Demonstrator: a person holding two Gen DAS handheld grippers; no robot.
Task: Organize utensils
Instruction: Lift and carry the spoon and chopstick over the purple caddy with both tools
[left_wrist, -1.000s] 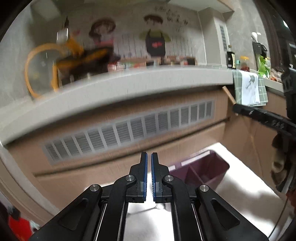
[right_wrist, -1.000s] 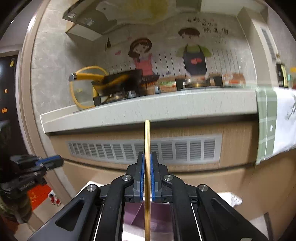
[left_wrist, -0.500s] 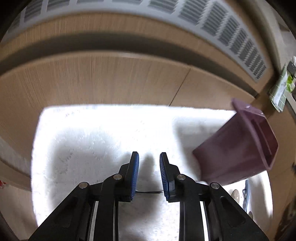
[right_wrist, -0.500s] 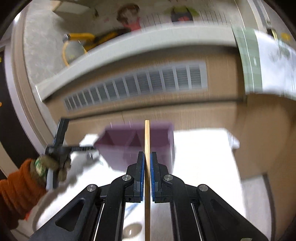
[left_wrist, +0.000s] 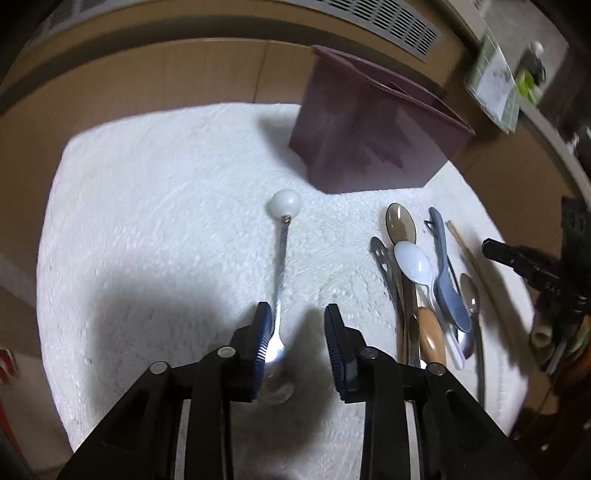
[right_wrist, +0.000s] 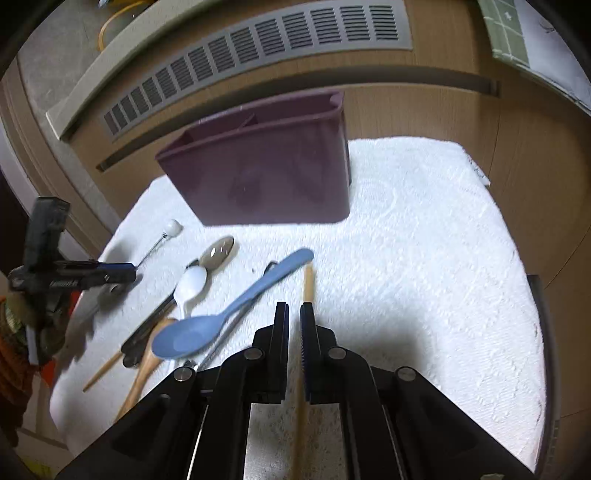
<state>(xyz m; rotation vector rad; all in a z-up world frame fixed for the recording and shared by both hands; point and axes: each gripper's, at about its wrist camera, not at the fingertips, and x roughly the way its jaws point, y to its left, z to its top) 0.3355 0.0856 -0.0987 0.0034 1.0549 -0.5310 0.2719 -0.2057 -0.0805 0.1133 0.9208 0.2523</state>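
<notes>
A purple utensil holder (left_wrist: 373, 133) (right_wrist: 266, 166) stands on a white towel (left_wrist: 166, 192) (right_wrist: 424, 240). My left gripper (left_wrist: 297, 332) is open, its jaws on either side of a metal spoon with a white ball end (left_wrist: 280, 258), just above it. My right gripper (right_wrist: 294, 325) is shut on a wooden chopstick (right_wrist: 307, 284), whose tip points toward the holder. A pile of utensils lies on the towel: a blue spoon (right_wrist: 221, 321), a white spoon (right_wrist: 192, 282), a slotted metal spoon (right_wrist: 218, 253) and a wooden spoon (right_wrist: 144, 369).
Wooden cabinet fronts with a grey vent grille (right_wrist: 258, 40) rise behind the towel. A green-checked cloth (right_wrist: 517, 33) hangs from the counter at the right. The left gripper also shows in the right wrist view (right_wrist: 122, 275).
Both grippers have tilted down from the cabinet toward the towel. My left gripper has opened wider and come over the ball-end spoon. My right gripper still holds the chopstick.
</notes>
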